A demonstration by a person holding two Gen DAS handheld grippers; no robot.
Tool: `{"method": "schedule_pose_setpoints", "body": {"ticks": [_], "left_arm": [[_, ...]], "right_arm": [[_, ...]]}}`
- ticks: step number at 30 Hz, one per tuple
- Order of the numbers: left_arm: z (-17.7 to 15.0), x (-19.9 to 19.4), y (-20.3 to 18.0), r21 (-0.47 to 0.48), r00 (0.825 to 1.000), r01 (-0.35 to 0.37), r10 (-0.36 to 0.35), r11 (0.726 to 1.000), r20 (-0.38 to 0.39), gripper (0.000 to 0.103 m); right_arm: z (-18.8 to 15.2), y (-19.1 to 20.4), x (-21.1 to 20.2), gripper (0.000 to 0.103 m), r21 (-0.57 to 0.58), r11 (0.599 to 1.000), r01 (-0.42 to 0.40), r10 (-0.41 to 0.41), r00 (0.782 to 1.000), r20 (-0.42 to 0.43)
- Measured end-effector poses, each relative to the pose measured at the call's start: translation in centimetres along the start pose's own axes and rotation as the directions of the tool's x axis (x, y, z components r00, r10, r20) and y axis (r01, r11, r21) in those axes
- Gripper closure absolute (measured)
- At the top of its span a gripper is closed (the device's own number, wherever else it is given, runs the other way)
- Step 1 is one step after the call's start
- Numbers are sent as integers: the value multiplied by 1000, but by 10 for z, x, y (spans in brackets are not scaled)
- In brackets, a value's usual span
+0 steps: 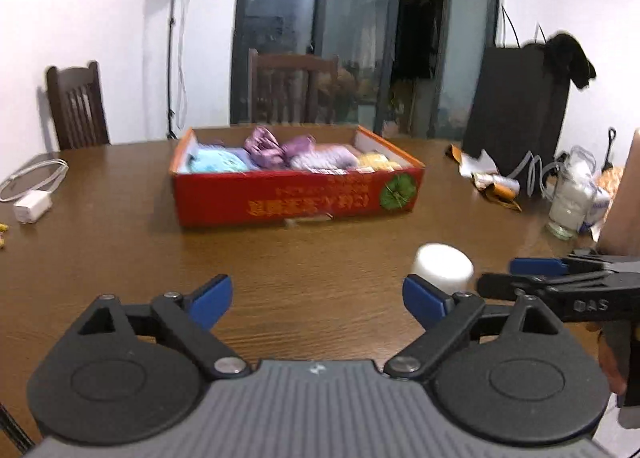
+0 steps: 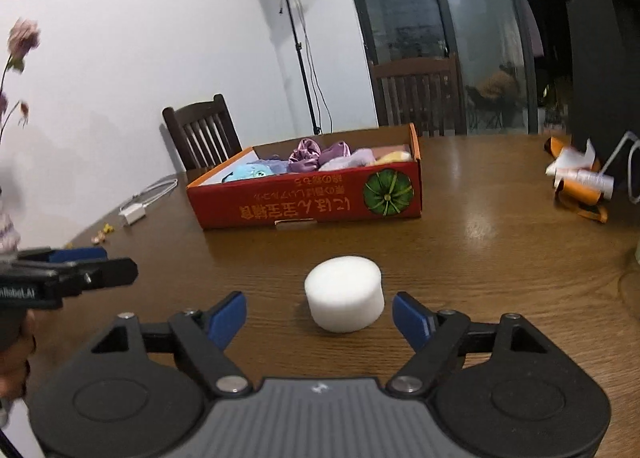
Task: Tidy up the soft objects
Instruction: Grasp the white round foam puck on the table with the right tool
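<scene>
1. Nearest to me, the right gripper point(image 2: 319, 314) has its blue-padded jaws spread wide and empty, aimed at the white foam cylinder point(image 2: 344, 293) standing upright on the brown wooden surface point(image 2: 480, 278). The cylinder sits just ahead of the fingertips, slightly toward the right one, and nothing touches it.

2. Beside it, the left gripper point(image 1: 318, 300) also stands with jaws wide apart and nothing between them, only bare wood. From its own camera the cylinder lies off to the right, behind the right fingertip.

3. Further back, mid-surface, is the shallow red cardboard box printed with a green pumpkin point(image 2: 312, 203). It already holds a row of soft things: a light blue plush toy point(image 2: 250, 171), shiny purple fabric scrunchies point(image 2: 306, 155), a pale lilac soft bundle point(image 2: 356, 159) and a pale yellow soft item point(image 2: 394, 156).

4. By my reading the job is nearly finished: most soft pieces are boxed, and the foam cylinder looks like the one piece left out. It has yet to be gripped, carried over and set in the box.

5. At the far edges lie a white charger with its cable point(image 1: 32, 206) and some orange-and-white tubes point(image 2: 580, 181), which look like clutter apart from the job.
</scene>
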State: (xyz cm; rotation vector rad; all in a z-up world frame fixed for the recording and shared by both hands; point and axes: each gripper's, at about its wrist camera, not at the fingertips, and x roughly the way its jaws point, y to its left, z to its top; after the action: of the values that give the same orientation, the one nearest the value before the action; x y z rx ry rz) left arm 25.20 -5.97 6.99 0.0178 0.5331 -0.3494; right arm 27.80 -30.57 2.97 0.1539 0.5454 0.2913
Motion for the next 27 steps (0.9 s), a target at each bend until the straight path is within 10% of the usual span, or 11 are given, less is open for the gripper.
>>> {"method": "schedule_pose_setpoints", "body": {"ticks": [12, 19, 27], "left_arm": [[22, 107, -43, -112, 967, 191, -206, 975, -152, 52], [18, 139, -29, -231, 913, 319, -363, 919, -184, 72], [12, 139, -23, -266, 902, 349, -399, 898, -164, 74]], "right_arm": [[5, -62, 53, 79, 264, 961, -82, 85, 996, -1], [-1, -67, 61, 81, 298, 948, -108, 113, 994, 0], [1, -72, 67, 81, 314, 940, -135, 148, 989, -17]]}}
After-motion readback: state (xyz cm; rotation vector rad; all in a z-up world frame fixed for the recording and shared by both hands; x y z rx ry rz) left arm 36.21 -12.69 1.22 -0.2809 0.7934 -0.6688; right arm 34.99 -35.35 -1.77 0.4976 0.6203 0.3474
